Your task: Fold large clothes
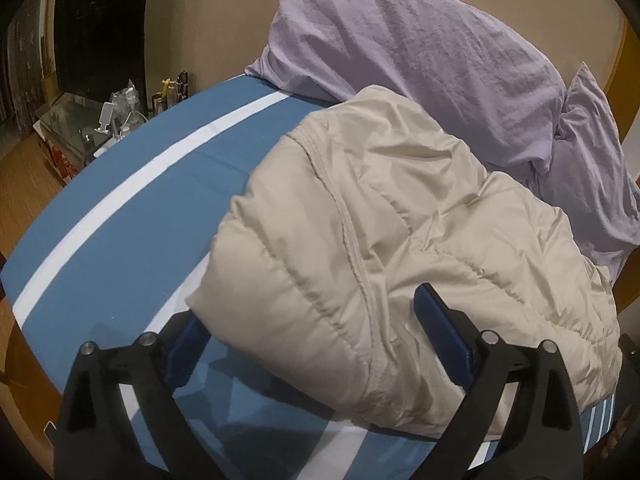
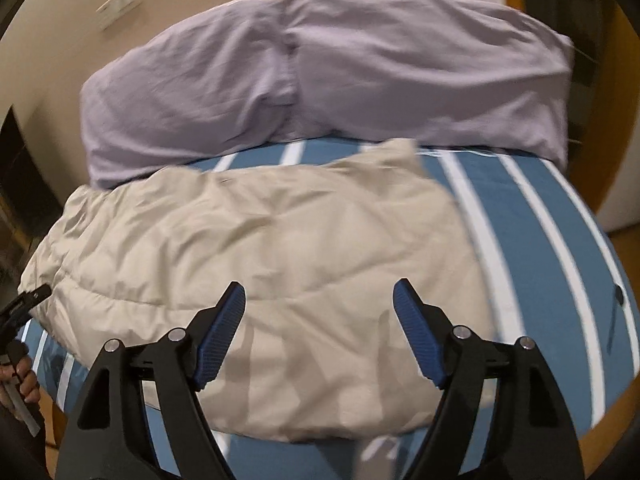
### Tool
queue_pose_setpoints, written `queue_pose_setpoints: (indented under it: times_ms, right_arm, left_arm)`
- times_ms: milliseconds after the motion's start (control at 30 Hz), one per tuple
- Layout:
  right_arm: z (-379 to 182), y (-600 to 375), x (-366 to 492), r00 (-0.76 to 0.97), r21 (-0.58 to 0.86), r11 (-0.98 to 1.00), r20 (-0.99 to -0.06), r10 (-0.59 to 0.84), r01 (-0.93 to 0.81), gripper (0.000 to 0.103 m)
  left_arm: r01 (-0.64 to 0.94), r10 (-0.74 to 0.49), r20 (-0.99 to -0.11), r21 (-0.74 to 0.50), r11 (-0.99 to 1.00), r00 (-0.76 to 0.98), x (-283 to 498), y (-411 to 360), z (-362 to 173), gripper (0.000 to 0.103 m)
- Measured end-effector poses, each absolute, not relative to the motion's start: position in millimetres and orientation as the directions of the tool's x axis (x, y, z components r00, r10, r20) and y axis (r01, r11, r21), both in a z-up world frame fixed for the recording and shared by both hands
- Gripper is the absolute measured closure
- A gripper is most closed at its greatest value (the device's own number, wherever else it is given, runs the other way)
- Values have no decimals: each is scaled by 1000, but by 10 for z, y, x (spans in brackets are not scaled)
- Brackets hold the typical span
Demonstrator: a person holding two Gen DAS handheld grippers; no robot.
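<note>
The beige puffer jacket (image 1: 400, 240) lies folded into a thick bundle on the blue-and-white striped bedsheet (image 1: 120, 208), just in front of 2 lilac pillows (image 1: 420, 48). The left gripper (image 1: 308, 328) has its fingers spread wide, straddling the bundle's near corner without pinching it. The right gripper (image 2: 320, 320) hovers above the jacket with fingers apart and nothing between them. With both grips off, the springy padding may puff up and let the top layer slide open, and a trailing finger could snag the slick fabric and drag the fold askew.
</note>
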State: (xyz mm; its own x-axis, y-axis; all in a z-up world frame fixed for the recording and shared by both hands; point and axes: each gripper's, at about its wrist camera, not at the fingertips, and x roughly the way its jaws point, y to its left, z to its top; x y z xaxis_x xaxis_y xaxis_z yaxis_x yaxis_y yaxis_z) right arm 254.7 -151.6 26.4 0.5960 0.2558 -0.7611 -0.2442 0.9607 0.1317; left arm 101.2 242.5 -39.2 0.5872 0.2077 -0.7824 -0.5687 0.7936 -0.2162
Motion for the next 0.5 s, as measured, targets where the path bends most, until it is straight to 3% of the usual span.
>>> queue_pose_setpoints:
  times_ms: [367,500]
  right_arm:
    - [-18,-1059,2540,579,90,950,-774,256,-300,24]
    - [-83,-1116,2518,587,91,954,-770,250,-287,19]
  left_arm:
    - [-598,215,-787,-229,768,578,1116,2455,-461,5]
    - [-601,208,-790,-238,763,577,1154,2481,-491,5]
